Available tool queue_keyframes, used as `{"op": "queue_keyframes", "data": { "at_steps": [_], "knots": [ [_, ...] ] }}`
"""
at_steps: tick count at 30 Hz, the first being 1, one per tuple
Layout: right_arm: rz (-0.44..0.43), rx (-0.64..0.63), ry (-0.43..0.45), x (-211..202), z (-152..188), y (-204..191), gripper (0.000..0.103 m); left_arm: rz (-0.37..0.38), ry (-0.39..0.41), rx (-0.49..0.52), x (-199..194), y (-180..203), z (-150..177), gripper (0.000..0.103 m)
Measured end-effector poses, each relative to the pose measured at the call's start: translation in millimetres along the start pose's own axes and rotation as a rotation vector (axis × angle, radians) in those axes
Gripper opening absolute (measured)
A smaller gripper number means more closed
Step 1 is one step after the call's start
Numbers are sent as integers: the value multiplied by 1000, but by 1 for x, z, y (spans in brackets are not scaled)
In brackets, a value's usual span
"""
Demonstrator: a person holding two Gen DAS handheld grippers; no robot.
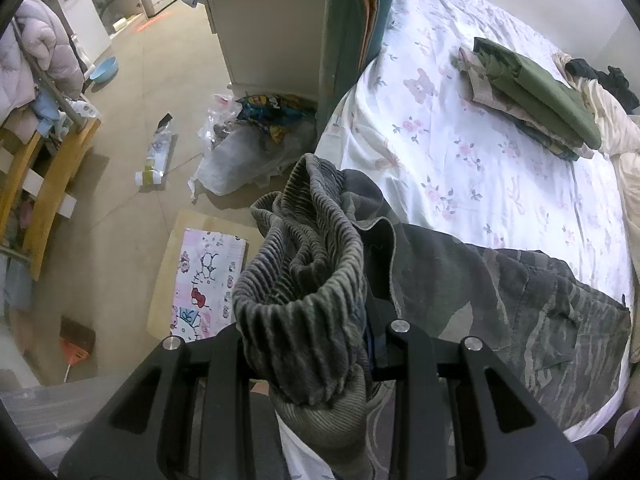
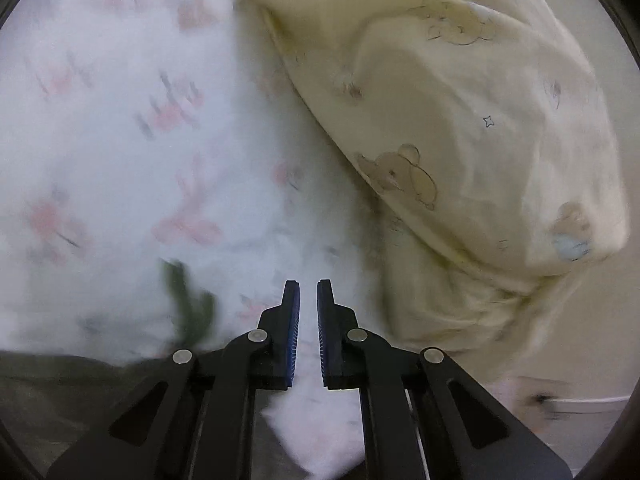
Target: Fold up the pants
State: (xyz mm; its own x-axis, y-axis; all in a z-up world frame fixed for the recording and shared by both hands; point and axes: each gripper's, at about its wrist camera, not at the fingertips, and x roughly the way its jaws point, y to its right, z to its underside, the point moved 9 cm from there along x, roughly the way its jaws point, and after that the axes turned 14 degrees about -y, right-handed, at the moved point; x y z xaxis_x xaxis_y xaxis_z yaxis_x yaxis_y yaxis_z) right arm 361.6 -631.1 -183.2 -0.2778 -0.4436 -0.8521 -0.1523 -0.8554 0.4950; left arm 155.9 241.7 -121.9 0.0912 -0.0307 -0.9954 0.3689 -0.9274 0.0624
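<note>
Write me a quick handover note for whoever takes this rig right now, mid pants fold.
Left gripper: shut on the ribbed waistband of the camo pants, bunched and lifted at the bed's edge.
Right gripper: nearly shut, nothing between its pads, over the floral sheet beside a cream bear-print pillow.
Done: folded clothes stack farther up the bed.
Left: pants lie crumpled, no fold visible; spread and fold them.

The bed point(image 1: 460, 152) wears a white sheet printed with pink flowers and bears. Camouflage pants point(image 1: 520, 300) lie spread over its near edge. Farther back rests a stack of folded clothes point(image 1: 536, 96), an olive-green piece on top. Just beside the stack lies a cream quilt point(image 2: 460, 120) with a teddy-bear print, bunched along the bed's far side.
</note>
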Motion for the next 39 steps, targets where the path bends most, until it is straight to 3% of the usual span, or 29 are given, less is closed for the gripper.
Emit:
{"op": "queue_keyframes", "data": {
  "at_steps": [2,4,5,8,10,16,20,24,30,31,32,33,36,39],
  "knots": [
    [-148,23,-25,1,4,-8,39,2,4,6,-1,4,-1,26],
    [-237,36,-36,6,7,-16,52,-7,9,20,-2,7,-1,26],
    [-252,38,-40,13,13,-21,52,-11,11,22,-2,7,0,26],
    [-148,28,-63,46,18,-12,52,-15,10,17,-2,5,1,26],
    [-150,30,-89,67,25,-8,52,-16,5,6,0,1,1,26],
    [-357,32,-51,71,44,-5,52,-20,1,7,1,0,1,26],
    [-426,-32,-70,71,61,-5,52,-22,3,14,3,1,1,26],
    [-503,-150,-21,64,83,-28,52,-15,-1,1,2,4,1,26],
    [-526,-238,35,71,104,-61,51,-20,-4,2,3,1,1,26],
    [-499,-264,59,69,107,-66,48,-19,-5,0,3,2,1,26],
    [-487,-291,83,69,108,-68,32,-19,-5,-2,3,1,1,26],
    [-470,-320,106,64,112,-73,24,-19,-5,-1,3,1,1,26],
    [-453,-345,140,53,119,-70,18,-21,-5,4,3,1,1,26],
    [-471,-247,205,31,116,-32,12,-21,-4,5,2,1,0,26]
  ]
}}
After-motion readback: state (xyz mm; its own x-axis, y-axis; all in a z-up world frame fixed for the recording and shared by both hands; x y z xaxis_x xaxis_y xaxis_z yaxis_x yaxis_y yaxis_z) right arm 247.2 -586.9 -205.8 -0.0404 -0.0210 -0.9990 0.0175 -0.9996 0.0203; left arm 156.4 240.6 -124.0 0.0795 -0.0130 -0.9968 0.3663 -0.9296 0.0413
